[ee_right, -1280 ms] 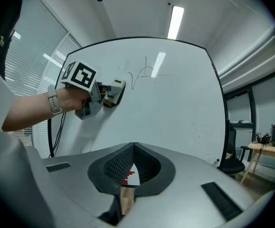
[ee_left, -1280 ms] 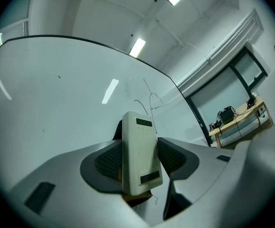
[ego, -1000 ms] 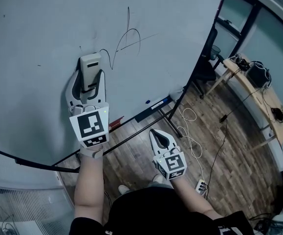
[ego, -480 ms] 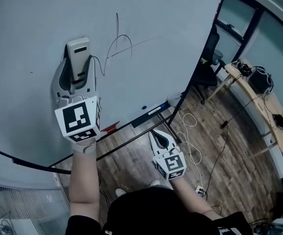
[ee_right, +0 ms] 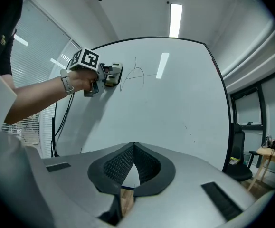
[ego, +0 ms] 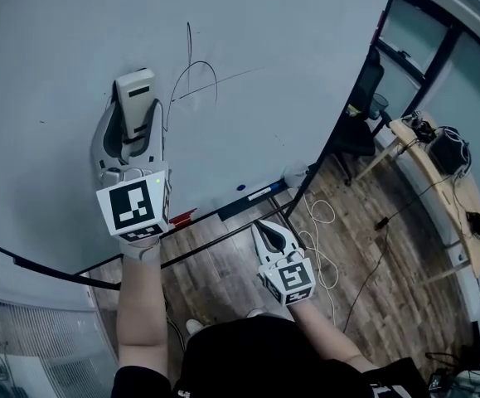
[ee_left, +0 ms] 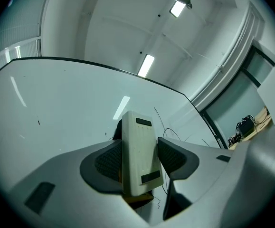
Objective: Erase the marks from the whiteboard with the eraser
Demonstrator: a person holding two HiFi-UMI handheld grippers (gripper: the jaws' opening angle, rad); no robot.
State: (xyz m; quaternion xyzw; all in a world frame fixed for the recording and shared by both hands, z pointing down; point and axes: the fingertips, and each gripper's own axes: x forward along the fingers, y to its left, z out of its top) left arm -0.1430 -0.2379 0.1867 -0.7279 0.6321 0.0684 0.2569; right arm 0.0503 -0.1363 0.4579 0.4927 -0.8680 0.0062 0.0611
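The left claw [ego: 132, 116], clamped on the eraser [ego: 134, 89], should press it flat to the whiteboard [ego: 306, 65] and sweep right over the marks [ego: 195, 75]. The right claw [ego: 266, 226] hangs closed, empty.

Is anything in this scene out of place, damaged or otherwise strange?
Nothing stands out. The left tool grips the eraser at the whiteboard, just left of the thin marks. The right tool hangs shut and empty below the board. Loose cables lie on the floor, away from the work.
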